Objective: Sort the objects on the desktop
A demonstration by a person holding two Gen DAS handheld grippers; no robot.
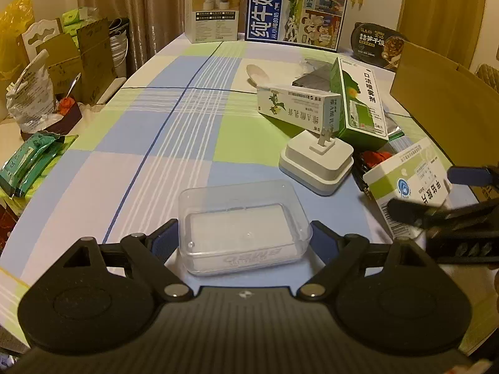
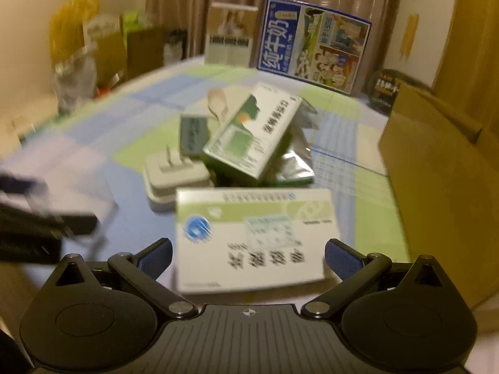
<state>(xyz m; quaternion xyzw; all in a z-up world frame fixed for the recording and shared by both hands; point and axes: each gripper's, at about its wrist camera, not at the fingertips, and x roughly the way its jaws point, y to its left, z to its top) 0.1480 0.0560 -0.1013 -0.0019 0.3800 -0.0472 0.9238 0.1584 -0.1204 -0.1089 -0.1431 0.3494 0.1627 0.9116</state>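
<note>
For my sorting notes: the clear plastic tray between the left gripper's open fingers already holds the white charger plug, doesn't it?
Not quite. In the left wrist view the clear plastic tray between the left gripper's open fingers holds no plug; the white charger plug lies on the tablecloth beyond it.

Three medicine cartons (image 1: 296, 107) lie on the table — two green and white, one mostly white. One clear plastic box (image 1: 243, 227), one white plug adapter (image 1: 316, 163), one spoon (image 1: 257, 74). At the back — two upright cartons (image 1: 296, 11) and one black bowl (image 1: 375, 45).

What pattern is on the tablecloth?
Blue, green and white checks on the tablecloth, clearest in the left wrist view.
</note>
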